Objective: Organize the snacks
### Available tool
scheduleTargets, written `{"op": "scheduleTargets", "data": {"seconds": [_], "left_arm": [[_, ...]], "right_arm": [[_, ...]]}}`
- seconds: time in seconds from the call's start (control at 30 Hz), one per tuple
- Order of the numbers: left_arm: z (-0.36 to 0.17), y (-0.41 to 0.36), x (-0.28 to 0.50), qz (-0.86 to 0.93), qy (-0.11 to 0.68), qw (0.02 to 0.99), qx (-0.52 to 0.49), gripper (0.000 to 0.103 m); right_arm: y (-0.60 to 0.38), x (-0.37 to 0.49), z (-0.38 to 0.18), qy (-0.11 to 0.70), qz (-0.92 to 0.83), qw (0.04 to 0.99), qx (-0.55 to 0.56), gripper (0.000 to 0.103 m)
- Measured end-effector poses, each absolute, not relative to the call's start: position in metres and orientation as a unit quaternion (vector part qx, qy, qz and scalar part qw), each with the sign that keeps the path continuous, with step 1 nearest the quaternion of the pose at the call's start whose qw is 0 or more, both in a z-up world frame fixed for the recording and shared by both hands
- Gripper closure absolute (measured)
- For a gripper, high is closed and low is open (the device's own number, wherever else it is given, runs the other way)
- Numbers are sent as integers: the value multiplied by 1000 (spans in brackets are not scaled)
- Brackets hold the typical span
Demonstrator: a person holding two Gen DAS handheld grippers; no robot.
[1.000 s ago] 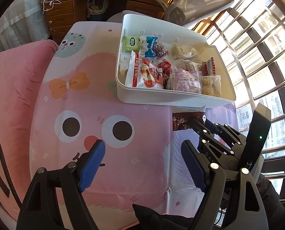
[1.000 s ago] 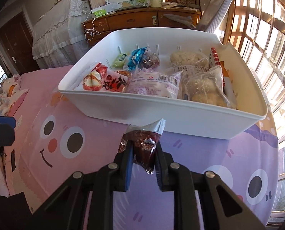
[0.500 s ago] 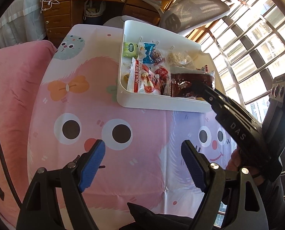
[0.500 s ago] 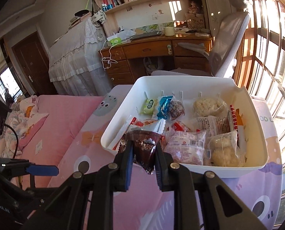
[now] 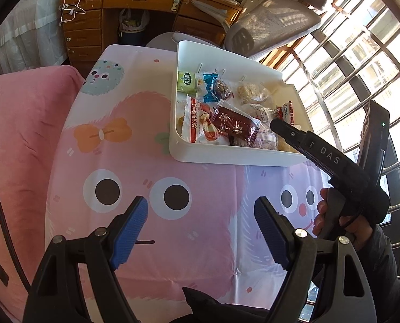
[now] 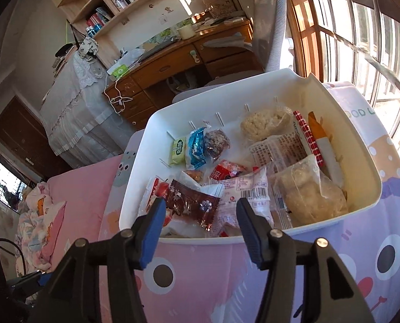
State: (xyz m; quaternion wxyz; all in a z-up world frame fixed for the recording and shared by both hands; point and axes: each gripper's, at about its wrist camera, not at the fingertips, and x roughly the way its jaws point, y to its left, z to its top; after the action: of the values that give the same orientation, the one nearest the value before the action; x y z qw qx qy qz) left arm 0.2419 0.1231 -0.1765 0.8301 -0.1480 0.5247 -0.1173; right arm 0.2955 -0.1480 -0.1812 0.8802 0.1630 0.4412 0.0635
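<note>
Nearest the white bin, on its front side, my right gripper hangs just above the rim with its blue pads standing apart; its jaws have just been opening, and nothing is pinched between them. Just beyond the pads, the dark brown snack packet lies inside the bin at its front left corner, resting on top of the red-and-white wrappers. Farther in from the rim I see a clear bag of pale pastries, then, along the bin's far wall, a green packet, a blue packet and a rice-crisp bundle.

Well short of the bin, over the cartoon tablecloth, my left gripper is held wide and empty.

Risk, as I judge it: the brown packet sits high on a loose heap close to the front wall, so a pad or finger brushing it on withdrawal could drag it back over the rim. Any nudge against the light bin may also slide it across the smooth cloth.
</note>
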Motion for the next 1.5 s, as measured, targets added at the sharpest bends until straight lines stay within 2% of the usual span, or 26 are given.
{"op": "scheduleTargets", "data": {"seconds": [0.27, 0.33, 0.63, 0.77, 0.97, 1.07, 1.23, 1.3, 1.43, 1.5], "left_arm": [[-162, 88, 205, -112, 513, 838, -147, 23], [-159, 76, 189, -112, 513, 836, -158, 23], [-138, 29, 119, -110, 503, 846, -136, 23], [-116, 17, 102, -118, 493, 856, -99, 23], [-72, 5, 84, -131, 474, 870, -45, 22], [-52, -1, 71, -136, 455, 880, -17, 14], [-40, -4, 51, -149, 454, 879, -5, 12], [-38, 0, 44, -129, 446, 885, -8, 11], [-36, 17, 33, -83, 430, 898, -33, 1], [-34, 21, 26, -66, 421, 904, -35, 1]], "right_arm": [[-174, 243, -184, 482, 48, 864, 139, 29], [-184, 223, -185, 497, 46, 856, 137, 23], [-223, 114, -173, 564, -7, 818, 112, 9], [-232, 77, -158, 594, -49, 795, 115, 7], [-237, 41, -103, 577, -66, 806, 118, 7], [-231, 27, -74, 565, -59, 814, 119, 7], [-203, 6, -32, 516, -27, 849, 111, 7], [-193, -1, -25, 504, -28, 858, 98, 7], [-182, -9, -24, 500, -28, 862, 81, 7], [-178, -13, -23, 494, -26, 865, 77, 7]]}}
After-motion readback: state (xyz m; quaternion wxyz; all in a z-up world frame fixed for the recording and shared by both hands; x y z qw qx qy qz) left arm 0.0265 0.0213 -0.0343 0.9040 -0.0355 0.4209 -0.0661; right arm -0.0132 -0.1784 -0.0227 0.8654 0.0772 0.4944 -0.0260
